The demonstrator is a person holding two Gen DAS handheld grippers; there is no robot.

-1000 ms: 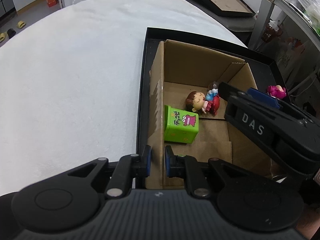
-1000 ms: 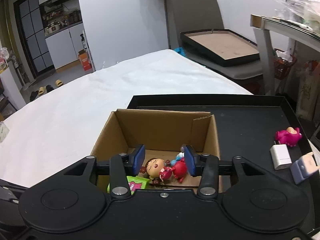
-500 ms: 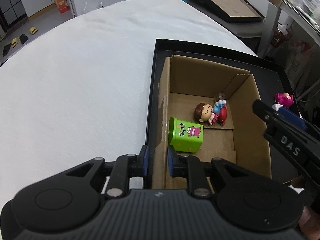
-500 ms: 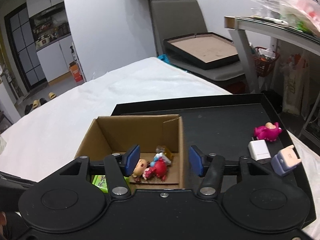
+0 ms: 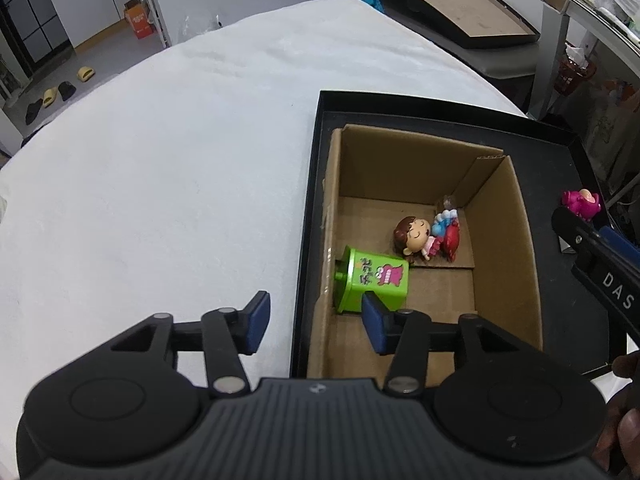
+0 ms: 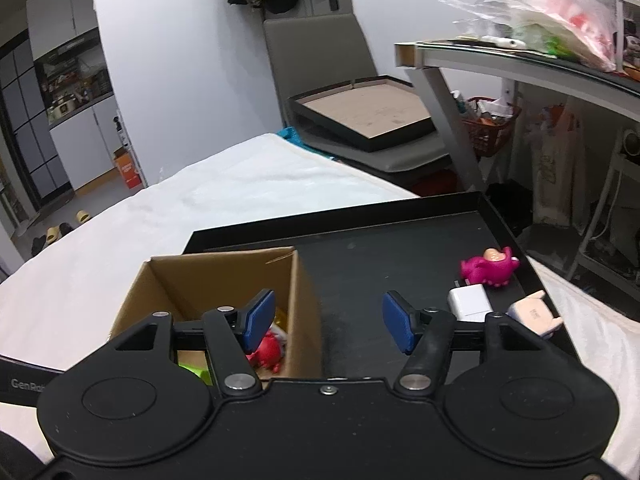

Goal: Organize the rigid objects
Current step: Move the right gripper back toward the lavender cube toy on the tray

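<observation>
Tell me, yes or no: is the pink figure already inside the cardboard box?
No. The pink figure lies on the black tray, outside the cardboard box.

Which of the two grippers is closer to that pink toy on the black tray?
Right. The right gripper hangs open over the black tray, with the pink toy just ahead to its right; the left gripper straddles the cardboard box's far wall.

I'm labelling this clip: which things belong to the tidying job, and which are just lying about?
Job:
cardboard box
green toy bin
doll figure
pink toy
white adapter
pale block toy
black tray

Lying about:
slippers
orange carton
red basket
plastic bag
</observation>
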